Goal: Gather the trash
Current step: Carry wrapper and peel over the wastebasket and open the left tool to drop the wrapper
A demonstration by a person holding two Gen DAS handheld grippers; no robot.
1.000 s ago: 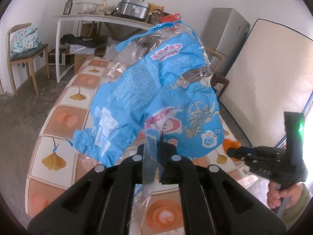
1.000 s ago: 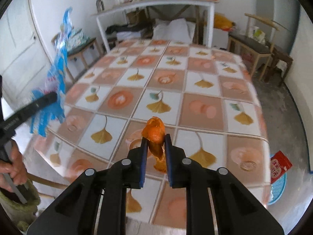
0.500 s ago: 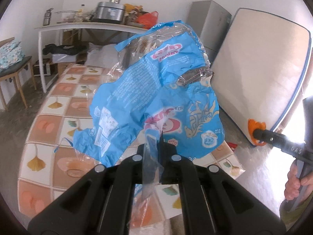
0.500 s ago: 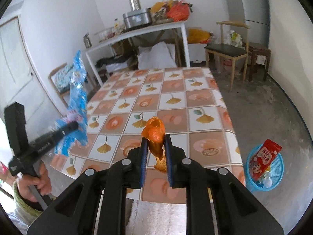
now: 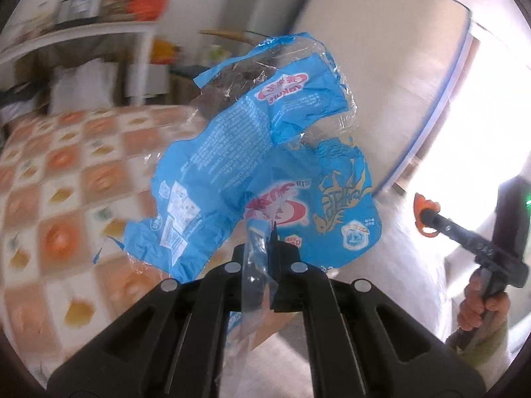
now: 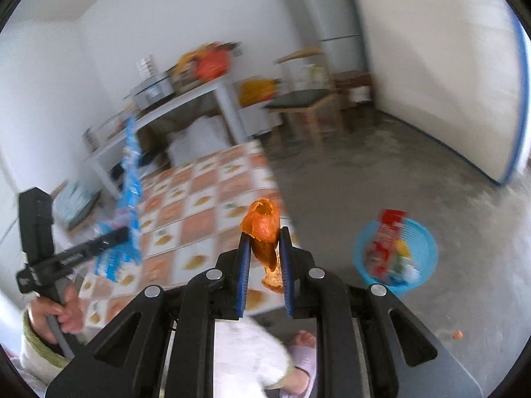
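A large crumpled blue plastic wrapper [image 5: 252,165] hangs in the air, pinched at its clear lower edge by my left gripper [image 5: 265,252], which is shut on it. The right wrist view shows the same blue plastic wrapper [image 6: 131,185] edge-on at the left, held in the left gripper [image 6: 116,235]. My right gripper [image 6: 264,242] is shut on a curled orange peel [image 6: 262,229]; that orange peel [image 5: 423,214] and the right gripper [image 5: 428,215] also show at the right of the left wrist view. A blue trash basket [image 6: 396,255] with red wrappers stands on the floor.
A table with an orange and white tiled cloth [image 6: 199,212] lies below and to the left. A white bench with pots [image 6: 186,99], a chair [image 6: 305,106] and a leaning mattress [image 5: 381,76] ring the grey floor [image 6: 381,179]. A person's hand [image 6: 59,318] holds the left grip.
Both grippers have swung right, away from over the table toward the floor side. The blue basket has come nearer in the right wrist view. Both grips are unchanged.
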